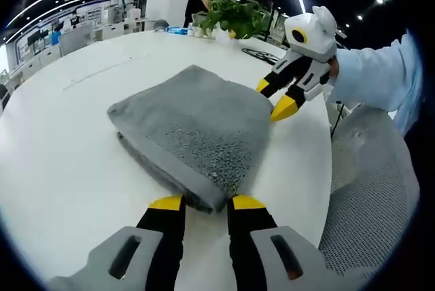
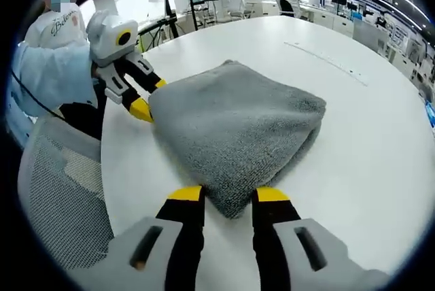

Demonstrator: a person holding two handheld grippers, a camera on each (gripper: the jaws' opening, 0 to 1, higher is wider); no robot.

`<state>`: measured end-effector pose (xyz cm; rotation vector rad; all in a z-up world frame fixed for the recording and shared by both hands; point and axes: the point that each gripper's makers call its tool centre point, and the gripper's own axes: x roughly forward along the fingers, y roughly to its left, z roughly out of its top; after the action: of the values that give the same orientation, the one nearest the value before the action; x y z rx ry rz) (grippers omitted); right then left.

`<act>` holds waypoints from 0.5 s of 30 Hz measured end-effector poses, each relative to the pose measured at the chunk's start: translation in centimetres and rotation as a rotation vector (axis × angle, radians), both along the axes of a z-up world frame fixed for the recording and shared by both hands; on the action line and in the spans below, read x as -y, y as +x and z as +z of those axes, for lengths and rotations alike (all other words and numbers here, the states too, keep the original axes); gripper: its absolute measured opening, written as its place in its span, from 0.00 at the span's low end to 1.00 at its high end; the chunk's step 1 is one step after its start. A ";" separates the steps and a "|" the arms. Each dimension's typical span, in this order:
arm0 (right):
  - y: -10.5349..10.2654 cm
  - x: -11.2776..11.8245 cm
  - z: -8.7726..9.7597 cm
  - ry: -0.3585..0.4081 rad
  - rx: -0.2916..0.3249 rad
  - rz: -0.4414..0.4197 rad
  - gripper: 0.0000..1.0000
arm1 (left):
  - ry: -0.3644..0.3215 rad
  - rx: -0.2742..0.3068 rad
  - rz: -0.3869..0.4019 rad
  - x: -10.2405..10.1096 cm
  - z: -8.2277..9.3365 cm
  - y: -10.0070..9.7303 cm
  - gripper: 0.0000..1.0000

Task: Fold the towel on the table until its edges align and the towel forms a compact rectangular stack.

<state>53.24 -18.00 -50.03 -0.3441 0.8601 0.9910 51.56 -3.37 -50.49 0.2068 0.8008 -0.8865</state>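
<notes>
Towel (image 1: 194, 128), grey and folded into a thick stack, lies on the round white table (image 1: 61, 168). Left gripper (image 1: 207, 202) has its yellow-tipped jaws spread at the stack's near corner, which pokes between them, nothing pinched. Right gripper (image 2: 230, 194) sits the same way at the opposite corner, jaws parted, not clamped. A mesh chair (image 2: 58, 189) stands beside the table, a potted plant (image 1: 234, 18) at its far edge

A green plant (image 1: 234, 15) stands beyond a mesh chair (image 2: 58, 189).
</notes>
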 end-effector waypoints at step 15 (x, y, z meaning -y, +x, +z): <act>2.4 -0.2 0.0 -0.011 0.014 -0.027 0.16 | -0.013 -0.005 -0.007 0.4 0.6 1.5 0.14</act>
<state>55.64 -17.84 -50.02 -0.3475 0.8560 0.9584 53.10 -3.73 -49.86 0.1959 0.7994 -0.8987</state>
